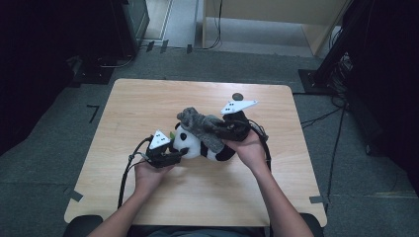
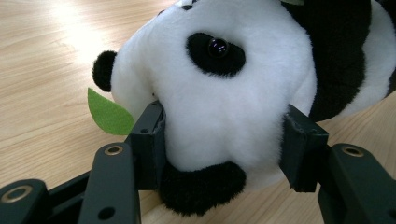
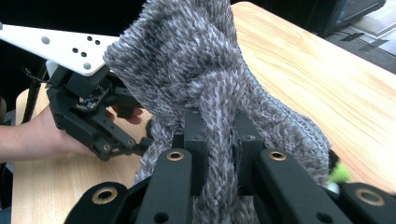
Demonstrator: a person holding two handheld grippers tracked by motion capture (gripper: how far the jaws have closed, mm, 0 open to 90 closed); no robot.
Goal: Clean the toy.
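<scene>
The soft black-and-white panda toy [image 2: 219, 93] is squeezed by the left gripper [image 2: 222, 140], and the fuzzy grey sock [image 3: 210, 93], pinched by the right gripper [image 3: 219, 149], is not yet pulled on.

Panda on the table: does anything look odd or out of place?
Nothing looks damaged. The panda lies on its side, head clamped in the left gripper, while the right gripper pinches a grey fuzzy sock draped over its body.

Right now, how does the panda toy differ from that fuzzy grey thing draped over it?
The panda toy is black and white, plump and stuffed; the grey fuzzy cloth is one mottled colour, limp and flat. The left tongs clamp the panda's head wide apart; the right tongs pinch a thin fold of the cloth. Both look soft and furry.
</scene>
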